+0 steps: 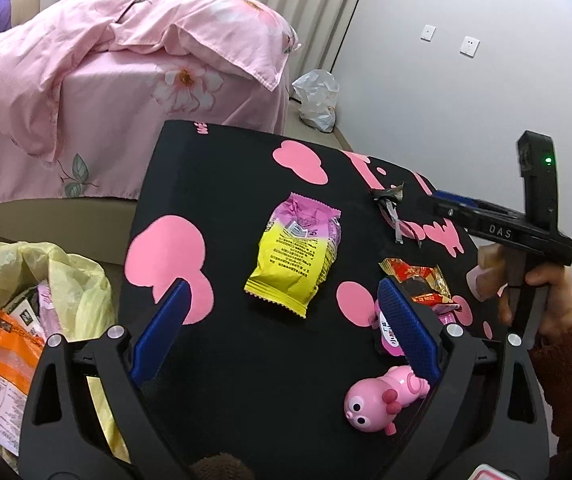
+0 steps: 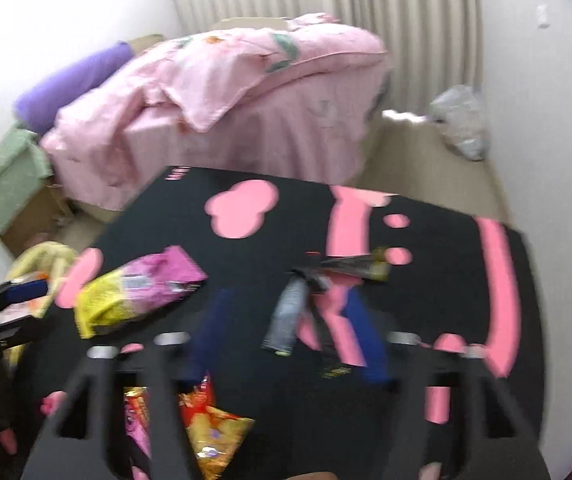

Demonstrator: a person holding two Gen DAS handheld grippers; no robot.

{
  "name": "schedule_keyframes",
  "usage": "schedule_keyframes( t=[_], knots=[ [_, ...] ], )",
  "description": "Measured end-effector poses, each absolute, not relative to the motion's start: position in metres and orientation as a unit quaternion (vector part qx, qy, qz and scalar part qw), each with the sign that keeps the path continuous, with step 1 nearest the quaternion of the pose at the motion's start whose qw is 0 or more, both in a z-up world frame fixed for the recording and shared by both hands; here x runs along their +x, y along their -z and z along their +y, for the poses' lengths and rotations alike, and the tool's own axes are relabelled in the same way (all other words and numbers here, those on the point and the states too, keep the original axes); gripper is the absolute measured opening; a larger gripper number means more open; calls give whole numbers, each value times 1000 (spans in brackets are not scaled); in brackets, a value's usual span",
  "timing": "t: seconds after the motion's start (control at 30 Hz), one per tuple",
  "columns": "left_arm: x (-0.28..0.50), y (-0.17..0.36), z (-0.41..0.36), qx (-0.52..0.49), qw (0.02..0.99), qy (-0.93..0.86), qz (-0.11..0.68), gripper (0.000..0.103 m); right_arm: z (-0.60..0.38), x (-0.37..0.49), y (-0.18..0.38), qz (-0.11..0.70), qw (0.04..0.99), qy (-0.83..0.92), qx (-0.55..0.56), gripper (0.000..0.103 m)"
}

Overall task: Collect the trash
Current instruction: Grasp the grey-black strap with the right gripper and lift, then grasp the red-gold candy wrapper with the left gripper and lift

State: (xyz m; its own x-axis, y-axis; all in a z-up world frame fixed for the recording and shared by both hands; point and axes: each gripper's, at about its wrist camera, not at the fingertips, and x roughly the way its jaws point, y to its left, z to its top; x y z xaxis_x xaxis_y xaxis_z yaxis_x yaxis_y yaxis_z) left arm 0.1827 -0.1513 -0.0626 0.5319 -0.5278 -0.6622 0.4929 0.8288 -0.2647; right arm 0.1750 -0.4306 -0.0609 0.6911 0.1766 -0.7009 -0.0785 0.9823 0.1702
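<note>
My left gripper is open over the black table, its blue fingers either side of empty cloth. Just beyond it lies a yellow and pink snack packet. A red and gold wrapper lies by the right finger. In the blurred right wrist view, my right gripper is open. A torn dark and silver wrapper lies between its fingers, and neither pad presses on it. The left wrist view shows the same wrapper at the tip of the right gripper.
A yellow trash bag with orange packaging inside stands on the floor left of the table. A pink toy and a small pink packet lie at the near right. A bed with pink covers and a clear bag stand beyond.
</note>
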Motion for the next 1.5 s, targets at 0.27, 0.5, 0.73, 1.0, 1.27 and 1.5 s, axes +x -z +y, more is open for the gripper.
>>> schedule_keyframes(
  t=[0.27, 0.5, 0.73, 1.0, 1.27, 1.5],
  knots=[
    [185, 65, -144, -34, 875, 286, 390, 90, -422, 217, 83, 399, 917, -18, 21, 55],
    [186, 70, -139, -39, 870, 290, 397, 90, -433, 229, 97, 434, 898, -38, 66, 25],
    [185, 71, -151, -30, 867, 298, 398, 90, -416, 134, 47, 366, 928, -63, 33, 25],
    [177, 64, -176, 6, 866, 307, 394, 90, -412, 49, 52, 368, 927, -63, 39, 25],
    [158, 56, -223, 72, 831, 411, 368, 90, -428, -7, 75, 353, 932, -25, 79, 25],
    [174, 78, -280, 107, 784, 428, 436, 90, -449, -33, 85, 346, 930, -17, 124, 25]
  ],
)
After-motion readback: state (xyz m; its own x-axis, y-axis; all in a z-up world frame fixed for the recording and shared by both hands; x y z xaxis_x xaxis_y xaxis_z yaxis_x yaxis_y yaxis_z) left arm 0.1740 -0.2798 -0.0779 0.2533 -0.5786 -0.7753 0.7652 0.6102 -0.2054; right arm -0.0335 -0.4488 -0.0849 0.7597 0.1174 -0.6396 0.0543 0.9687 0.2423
